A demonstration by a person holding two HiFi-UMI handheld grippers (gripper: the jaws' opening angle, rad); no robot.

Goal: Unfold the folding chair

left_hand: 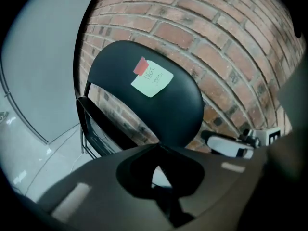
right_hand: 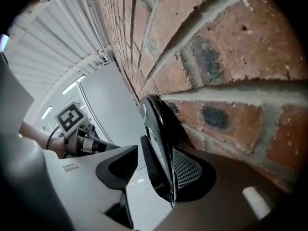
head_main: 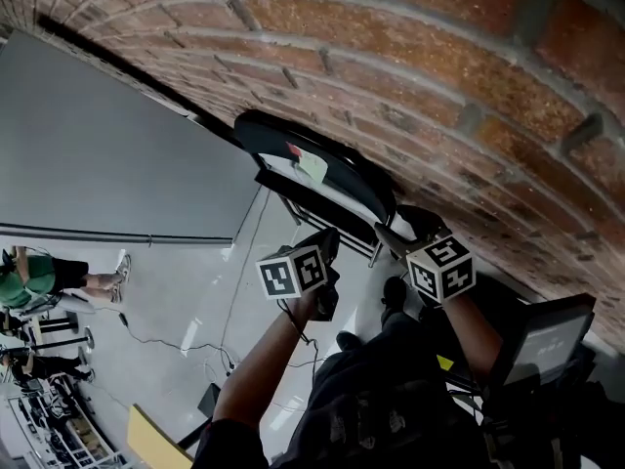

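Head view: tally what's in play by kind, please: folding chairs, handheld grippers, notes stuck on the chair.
folding chair: 1
grippers: 2, the left gripper and the right gripper
paper note on the chair's backrest: 1
Total: 4

Only illegible handwriting on a pale green note (left_hand: 152, 78) on the back of the folding chair (left_hand: 173, 114)
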